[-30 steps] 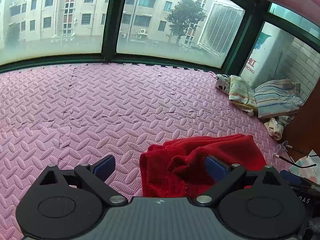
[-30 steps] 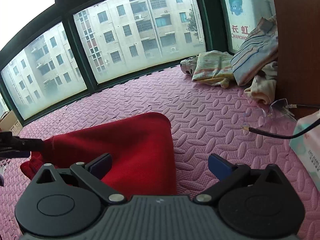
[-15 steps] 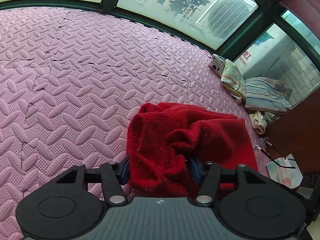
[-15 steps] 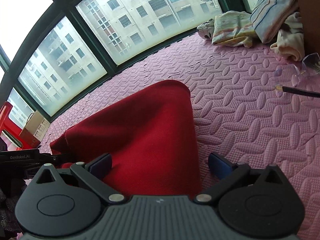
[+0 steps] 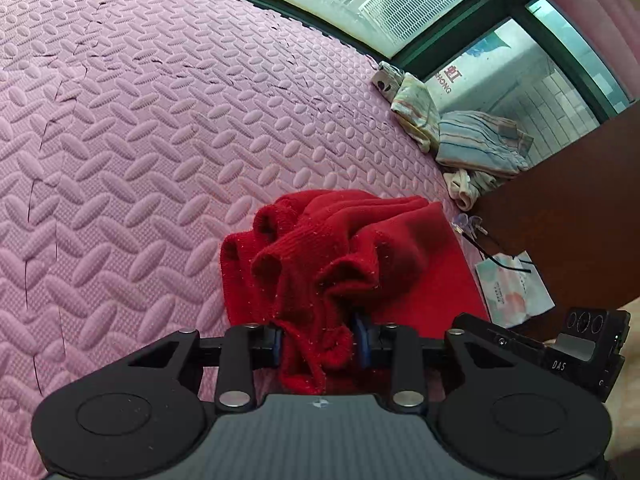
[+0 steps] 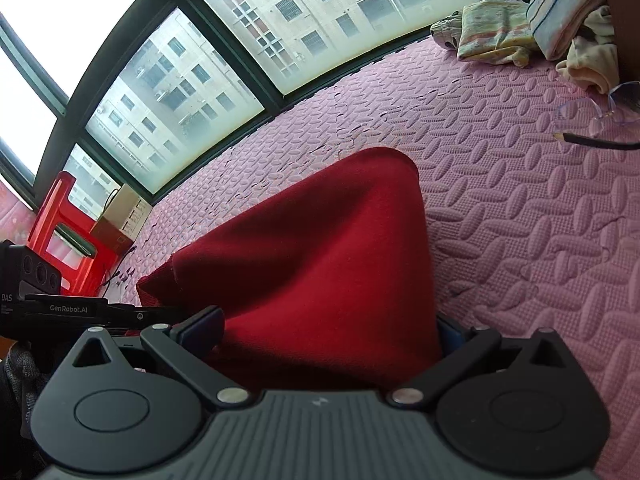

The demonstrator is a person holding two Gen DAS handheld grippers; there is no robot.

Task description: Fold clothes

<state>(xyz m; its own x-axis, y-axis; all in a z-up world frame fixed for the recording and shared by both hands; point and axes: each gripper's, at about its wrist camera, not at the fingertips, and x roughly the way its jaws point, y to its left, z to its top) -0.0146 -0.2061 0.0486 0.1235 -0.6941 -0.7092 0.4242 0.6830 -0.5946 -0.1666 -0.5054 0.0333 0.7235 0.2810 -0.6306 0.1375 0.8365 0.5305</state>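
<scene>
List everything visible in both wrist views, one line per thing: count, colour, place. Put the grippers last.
red garment: 1, red knit, on the mat, bunched at the left gripper's end, smoother toward the right gripper
foam mat: 1 tiled surface, pink, under everything
clothes pile: 1 heap, striped blue, pale yellow and cream, far corner by the window
glasses: 1, clear, on the mat near the pile
cable: 1, black, beside the glasses
packet: 1, white and pastel, against the brown panel
brown panel: 1, dark brown, right of the garment
stool: 1, red, by the window
cardboard box: 1, tan, next to the stool
left gripper: 1, black, clamped on red garment
right gripper: 1, black, open around the garment's edge
</scene>
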